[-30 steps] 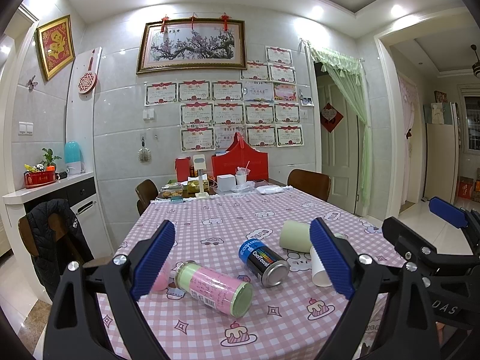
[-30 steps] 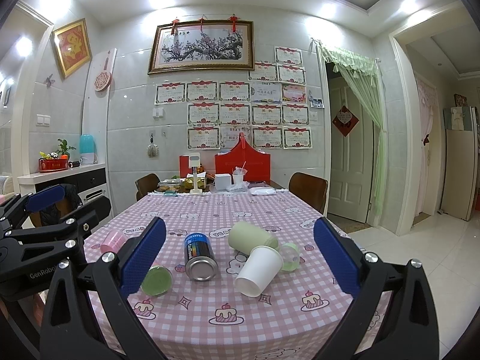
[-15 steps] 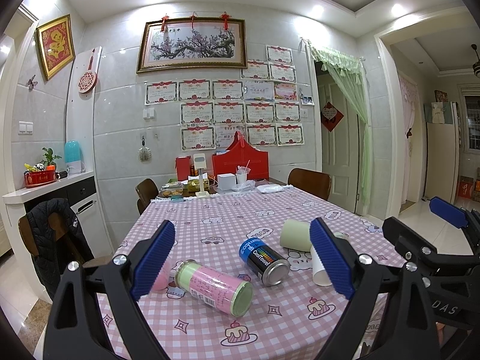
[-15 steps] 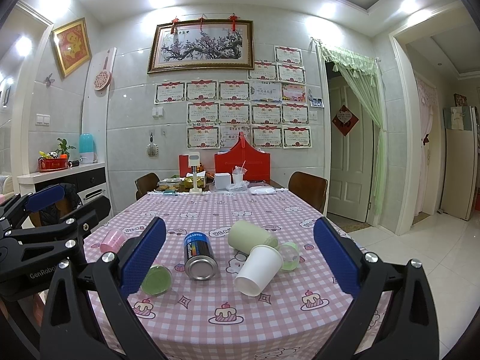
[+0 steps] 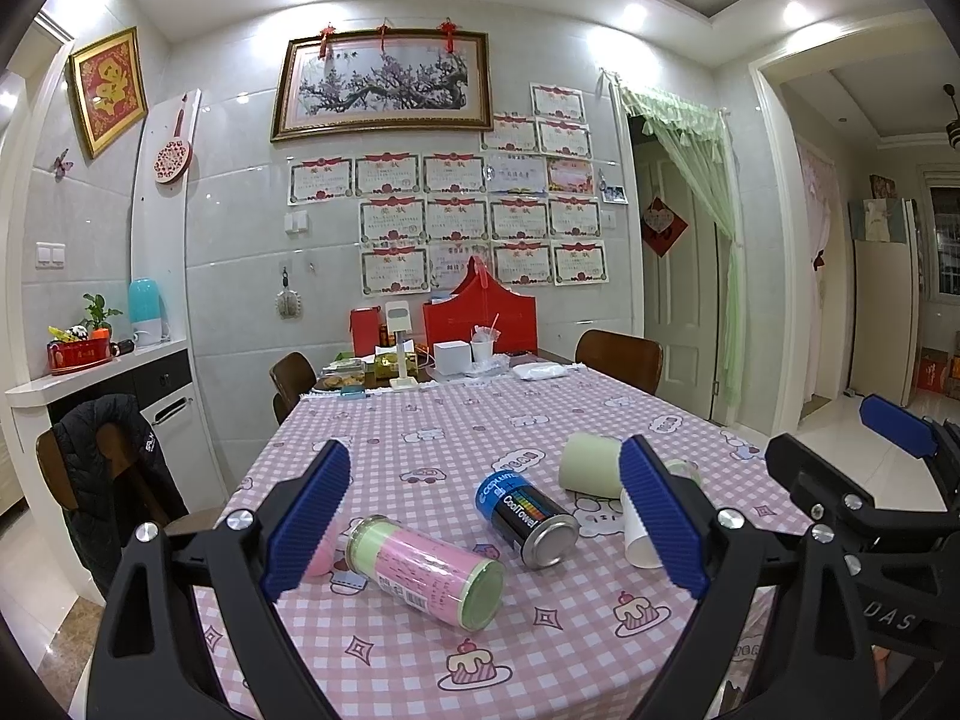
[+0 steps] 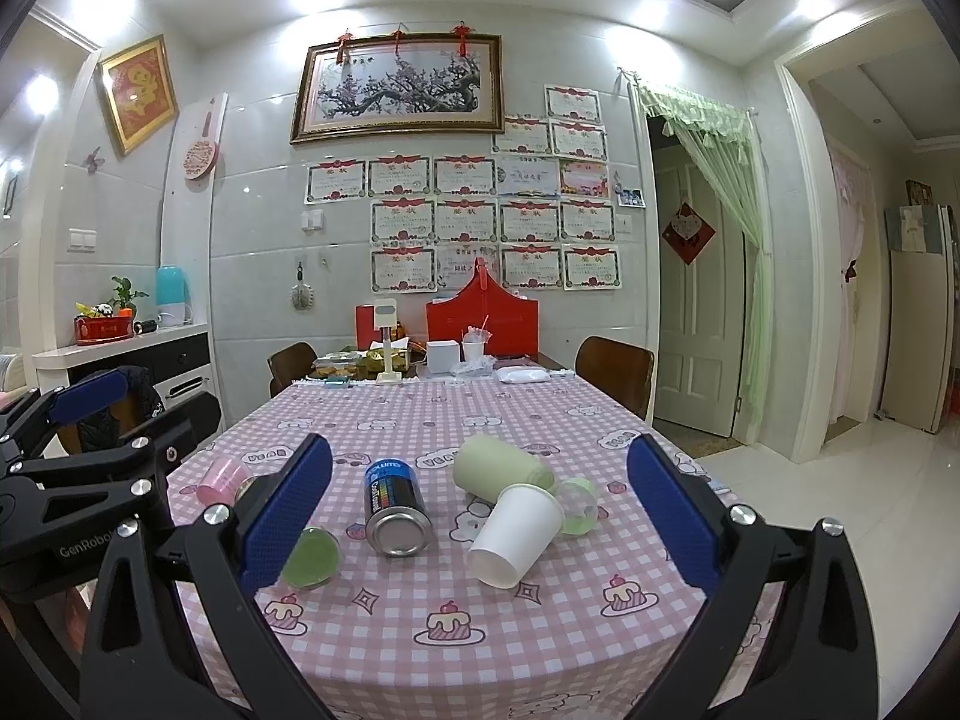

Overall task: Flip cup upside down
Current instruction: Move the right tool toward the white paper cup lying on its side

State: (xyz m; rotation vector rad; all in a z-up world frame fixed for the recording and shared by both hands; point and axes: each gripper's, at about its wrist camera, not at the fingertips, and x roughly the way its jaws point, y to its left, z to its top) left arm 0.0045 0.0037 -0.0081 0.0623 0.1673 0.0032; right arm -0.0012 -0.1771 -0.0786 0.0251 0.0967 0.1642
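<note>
A white paper cup [image 6: 517,534] lies on its side on the pink checked tablecloth [image 6: 480,648], mouth toward me; in the left wrist view it [image 5: 637,535] is partly hidden behind my right finger pad. A pale green cup [image 6: 499,468] lies on its side just behind it, also in the left wrist view [image 5: 591,465]. A small pink cup [image 6: 221,480] lies at the left. My right gripper [image 6: 480,510] is open and empty, above the table's near edge, with the white cup between its fingers in view. My left gripper [image 5: 483,519] is open and empty.
A blue and black can [image 6: 393,510] and a pink and green canister [image 5: 426,570] lie on their sides. A small clear green container [image 6: 577,504] lies behind the white cup. Boxes and a red bag [image 6: 480,324] crowd the far end. Chairs [image 6: 615,372] stand around.
</note>
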